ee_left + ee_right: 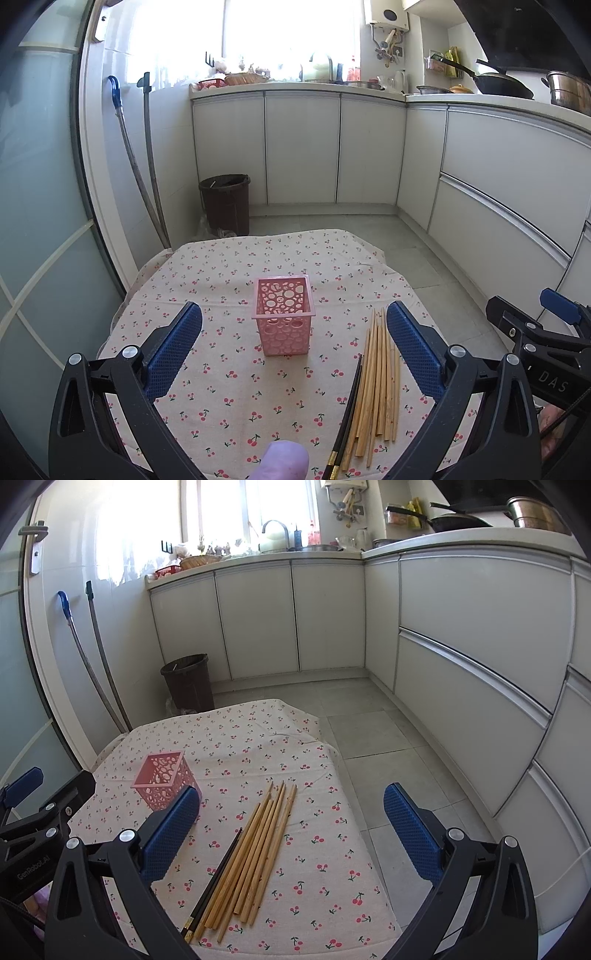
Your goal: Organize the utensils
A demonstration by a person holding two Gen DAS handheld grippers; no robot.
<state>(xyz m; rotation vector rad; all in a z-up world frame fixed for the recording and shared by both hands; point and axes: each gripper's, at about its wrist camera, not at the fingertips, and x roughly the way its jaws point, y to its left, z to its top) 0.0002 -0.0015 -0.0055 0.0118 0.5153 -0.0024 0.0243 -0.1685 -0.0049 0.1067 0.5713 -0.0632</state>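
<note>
A pink perforated square holder (283, 316) stands upright and empty on a cherry-print tablecloth (229, 273). To its right lies a bundle of several bamboo chopsticks (376, 384) with dark chopsticks (349, 410) along its left side. My left gripper (293, 350) hovers open above the cloth, the holder between and beyond its blue pads. In the right wrist view the holder (162, 781) sits far left and the bamboo chopsticks (255, 856) lie below my right gripper (291, 834), which is open and holds nothing. The dark chopsticks (218, 878) rest beside them.
A brown waste bin (226, 203) stands on the tiled floor past the table, with two mop handles (147, 166) leaning on the wall. White cabinets (295, 613) run along the back and right. A fingertip (286, 459) shows at the bottom edge. The table's right edge (354, 812) drops to the floor.
</note>
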